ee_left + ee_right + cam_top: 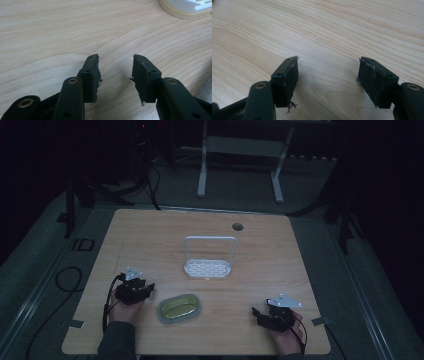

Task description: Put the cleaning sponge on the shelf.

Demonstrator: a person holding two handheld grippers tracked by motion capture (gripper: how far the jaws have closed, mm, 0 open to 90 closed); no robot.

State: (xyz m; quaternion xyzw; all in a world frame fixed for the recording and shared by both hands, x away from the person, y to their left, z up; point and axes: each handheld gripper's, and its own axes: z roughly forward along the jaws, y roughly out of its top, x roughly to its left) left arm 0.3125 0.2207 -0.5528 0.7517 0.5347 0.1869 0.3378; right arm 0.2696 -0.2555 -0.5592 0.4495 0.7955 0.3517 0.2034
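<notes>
High view shows the rack [209,260] and dish [179,308] — both tools' views, bare table [337,30].

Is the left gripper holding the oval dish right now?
No, the left gripper has its jaws spread apart over bare wooden table, with the oval dish lying apart from it.

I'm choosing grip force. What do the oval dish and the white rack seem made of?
The oval dish looks like glossy glazed ceramic or hard plastic: pale rim, shiny yellowish inside. The white rack looks like matte moulded plastic, with a slotted base and thin hoop; dim light leaves both uncertain.
</notes>
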